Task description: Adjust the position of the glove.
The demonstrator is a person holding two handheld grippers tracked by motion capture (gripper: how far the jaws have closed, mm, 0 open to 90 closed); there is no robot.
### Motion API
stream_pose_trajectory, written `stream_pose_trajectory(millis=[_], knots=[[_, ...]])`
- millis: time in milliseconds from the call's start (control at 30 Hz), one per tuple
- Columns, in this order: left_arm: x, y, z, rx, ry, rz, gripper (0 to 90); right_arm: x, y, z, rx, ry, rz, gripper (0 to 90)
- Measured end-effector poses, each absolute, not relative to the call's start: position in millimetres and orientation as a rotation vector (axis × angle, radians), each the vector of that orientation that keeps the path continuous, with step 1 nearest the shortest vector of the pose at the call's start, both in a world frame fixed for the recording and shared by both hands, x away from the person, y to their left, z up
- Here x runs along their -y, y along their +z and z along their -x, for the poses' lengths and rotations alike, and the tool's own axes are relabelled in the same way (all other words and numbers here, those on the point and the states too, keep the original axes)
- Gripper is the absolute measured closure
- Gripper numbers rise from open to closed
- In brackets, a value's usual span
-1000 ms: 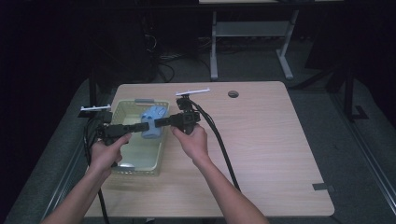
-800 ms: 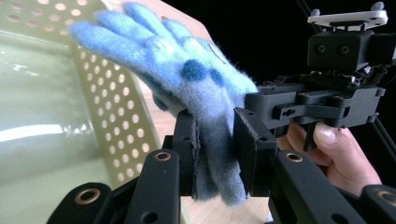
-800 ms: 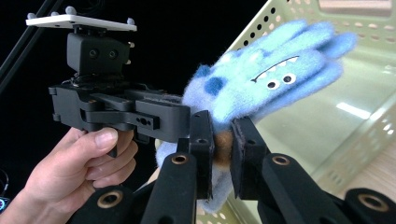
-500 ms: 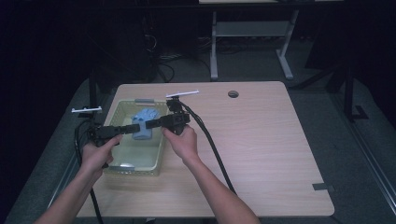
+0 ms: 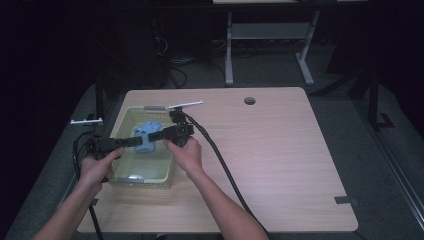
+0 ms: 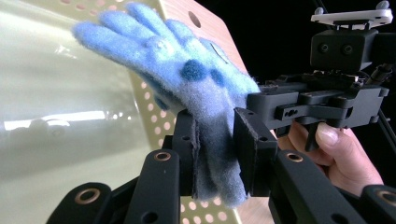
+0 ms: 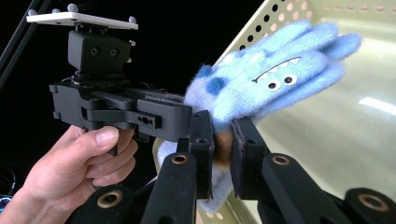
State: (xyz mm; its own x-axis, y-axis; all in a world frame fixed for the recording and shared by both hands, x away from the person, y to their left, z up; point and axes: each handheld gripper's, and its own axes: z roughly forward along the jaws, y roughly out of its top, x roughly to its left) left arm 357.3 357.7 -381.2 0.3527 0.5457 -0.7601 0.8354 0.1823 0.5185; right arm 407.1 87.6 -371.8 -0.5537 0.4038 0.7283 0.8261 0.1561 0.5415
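Glove [image 5: 148, 137], fuzzy and light blue with darker blue spots, held up over the yellow-green basket [image 5: 127, 176] at the left side of the wooden table [image 5: 280, 160]. Both grippers have it at once. Left gripper [image 5: 138, 142] comes in from the left with its jaws closed on the glove's cuff end; in the left gripper view the glove [image 6: 187, 79] stands up between the two black pads, fingers pointing up and away toward the basket wall. Right gripper [image 5: 154, 136] comes in from the right, jaws likewise clamped on the fabric; in the right gripper view the glove [image 7: 266, 84] shows a stitched face, two small eyes and a jagged white mouth, with a patch of brown pinched between the pads. Grippers face each other, tips close together over the basket's middle. Person's left hand [image 5: 97, 165] at the basket's left edge, right hand [image 5: 186, 152] just beside its right wall. Black cable [image 5: 225, 170] trails from the right gripper across the table toward the near edge. Basket walls are perforated with small round holes.
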Motion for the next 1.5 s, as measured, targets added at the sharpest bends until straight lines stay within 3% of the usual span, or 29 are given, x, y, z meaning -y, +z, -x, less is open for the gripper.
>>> stream_pose_trajectory(millis=[1500], knots=[[-369.8, -409.0, -357.8, -1.422, -0.333, -1.568, 70.0, -110.2, -414.4, -408.6, 2.012, -1.268, 1.196, 80.3]])
